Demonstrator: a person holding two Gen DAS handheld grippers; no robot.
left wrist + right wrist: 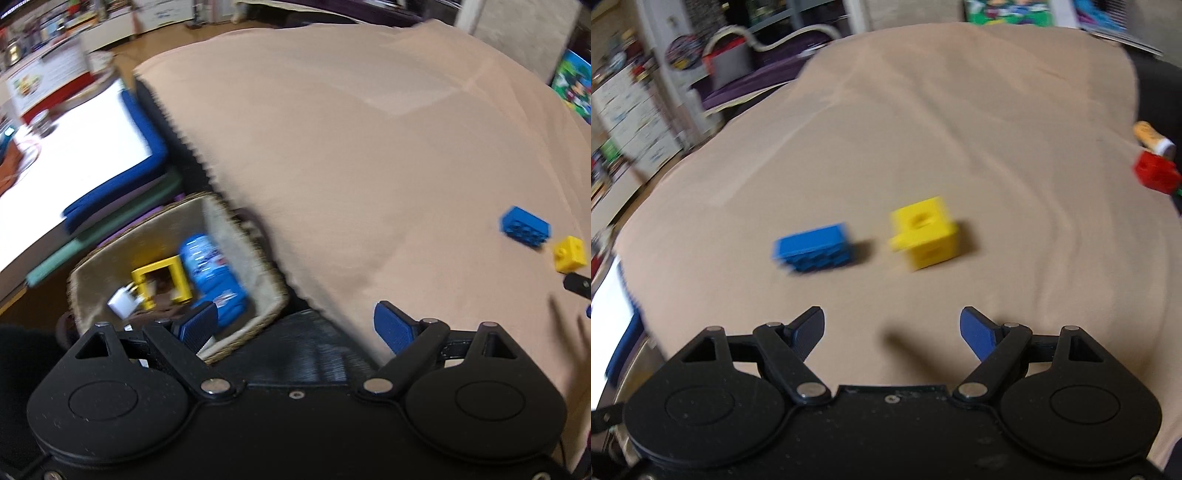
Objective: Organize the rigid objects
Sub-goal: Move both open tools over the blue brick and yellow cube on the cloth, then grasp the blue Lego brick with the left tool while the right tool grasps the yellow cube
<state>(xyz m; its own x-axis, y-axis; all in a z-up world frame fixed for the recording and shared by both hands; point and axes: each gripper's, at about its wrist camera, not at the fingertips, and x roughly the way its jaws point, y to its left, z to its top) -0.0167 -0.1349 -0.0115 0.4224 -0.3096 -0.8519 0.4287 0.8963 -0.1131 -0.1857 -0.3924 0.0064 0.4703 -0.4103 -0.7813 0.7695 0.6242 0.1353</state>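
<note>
A blue brick [812, 249] and a yellow cube block [925, 230] lie side by side on the beige cloth [923, 129]; they also show at the right of the left wrist view, the blue brick [524, 225] and the yellow block [570, 253]. My right gripper [892, 328] is open and empty, just short of them. My left gripper [291, 325] is open and empty at the cloth's left edge, over a woven basket [258, 332] that holds a yellow frame [162, 280], a blue can [212, 273] and a white piece [123, 302].
A red block [1156, 173] and an orange-white tube [1154, 140] sit at the cloth's right edge. A white board with a blue rim [74, 155] lies left of the basket. Shelves and boxes stand behind.
</note>
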